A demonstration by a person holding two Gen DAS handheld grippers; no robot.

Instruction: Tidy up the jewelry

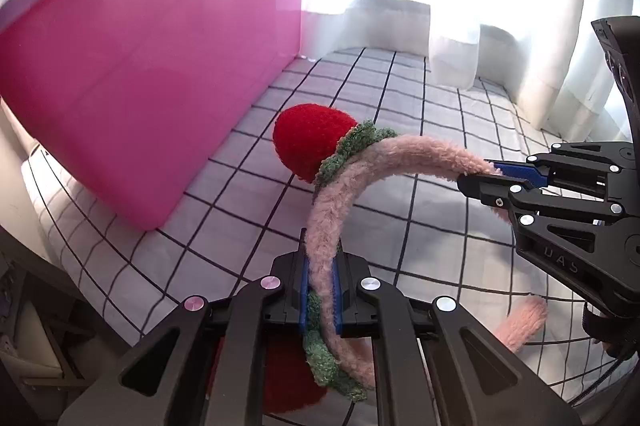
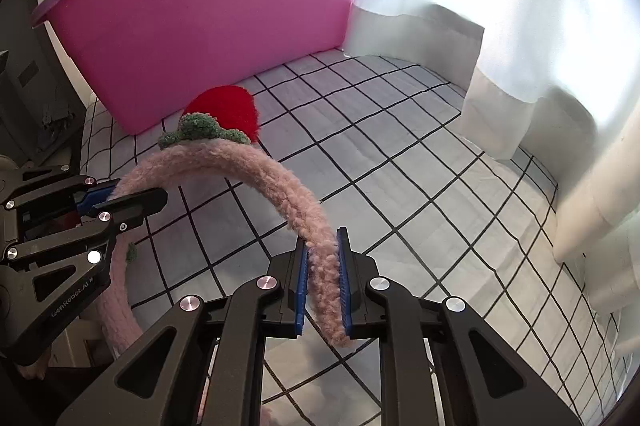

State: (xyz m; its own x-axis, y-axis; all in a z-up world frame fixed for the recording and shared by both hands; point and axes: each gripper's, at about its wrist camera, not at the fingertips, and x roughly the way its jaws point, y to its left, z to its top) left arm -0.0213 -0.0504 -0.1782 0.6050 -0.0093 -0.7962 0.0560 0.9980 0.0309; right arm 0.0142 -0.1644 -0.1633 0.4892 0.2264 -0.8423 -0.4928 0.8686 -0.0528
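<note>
A fuzzy pink headband (image 1: 404, 150) with a red knitted strawberry (image 1: 310, 142) and green leaves is held in the air by both grippers. My left gripper (image 1: 320, 290) is shut on one side of the band. My right gripper (image 2: 324, 282) is shut on the other side of the band (image 2: 276, 178). The right gripper also shows in the left wrist view (image 1: 492, 178), the left gripper in the right wrist view (image 2: 120, 202). A second strawberry (image 1: 288, 382) hangs below the left jaws. A pink plastic bin (image 1: 132, 74) stands just beyond, also in the right wrist view (image 2: 216, 22).
A white cloth with a black grid (image 2: 400, 154) covers the surface under the headband. White curtains (image 2: 520, 26) hang at the back and right. Dark furniture (image 2: 36, 86) stands at the left edge.
</note>
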